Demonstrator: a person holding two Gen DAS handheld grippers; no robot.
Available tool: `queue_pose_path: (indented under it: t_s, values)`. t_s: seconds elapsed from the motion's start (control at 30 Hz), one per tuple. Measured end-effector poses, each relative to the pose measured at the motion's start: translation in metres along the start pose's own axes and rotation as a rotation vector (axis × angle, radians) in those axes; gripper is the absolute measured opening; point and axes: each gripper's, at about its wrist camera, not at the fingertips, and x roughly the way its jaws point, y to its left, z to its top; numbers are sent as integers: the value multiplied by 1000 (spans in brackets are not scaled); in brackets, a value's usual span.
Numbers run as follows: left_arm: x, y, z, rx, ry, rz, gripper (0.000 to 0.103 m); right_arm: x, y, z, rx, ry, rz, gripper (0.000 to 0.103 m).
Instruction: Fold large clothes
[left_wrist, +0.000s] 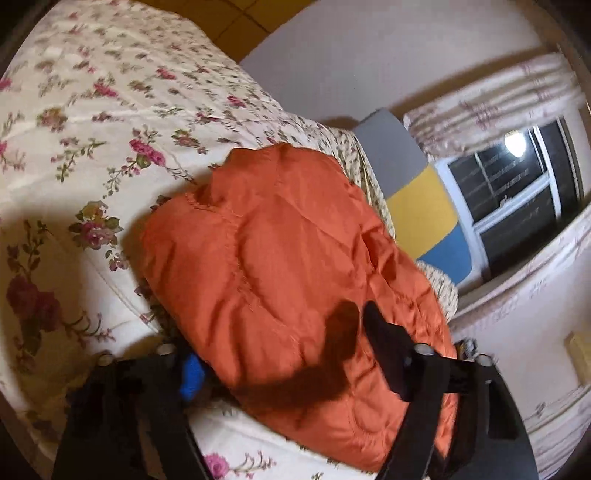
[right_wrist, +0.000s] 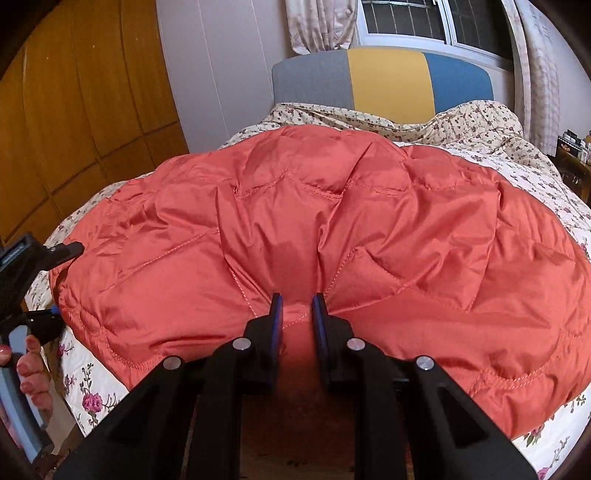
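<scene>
The right hand-held gripper (right_wrist: 297, 301) is clenched on the orange jacket (right_wrist: 332, 229). Only its view shows fingers (right_wrist: 31, 363) holding the left hand-held gripper (left_wrist: 280, 358), whose jaws straddle the jacket edge, released.

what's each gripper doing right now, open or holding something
Left gripper: open, jaws straddling the orange jacket's edge.
Right gripper: shut on a fold of jacket.

No text, label or number can be read anywhere; the small items at the far right edge look too blurred.
</scene>
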Motion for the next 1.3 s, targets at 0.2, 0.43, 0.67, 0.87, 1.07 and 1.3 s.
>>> queue_pose_path:
  t_s: [0.2, 0.43, 0.67, 0.87, 1.07, 1.3]
  values:
    - [4, 7, 4, -64, -14, -7, 47, -2, -4, -2, 8, -6, 12, 16]
    - [-7, 1, 11, -118, -12, -42, 24, -2, -9, -3, 12, -8, 22, 16]
    - [-34, -65, 8, 153, -118, -23, 22, -1, -9, -4, 11, -5, 22, 16]
    - [-47, -117, -9, 417, -179, -26, 22, -1, -13, -3, 26, 4, 36, 16]
    - [-50, -165, -30, 635, -198, -44, 22, -1, -14, -4, 40, 8, 47, 16]
    - [-53, -221, -76, 921, -213, -154, 22, 0, -20, -1, 78, 15, 76, 16]
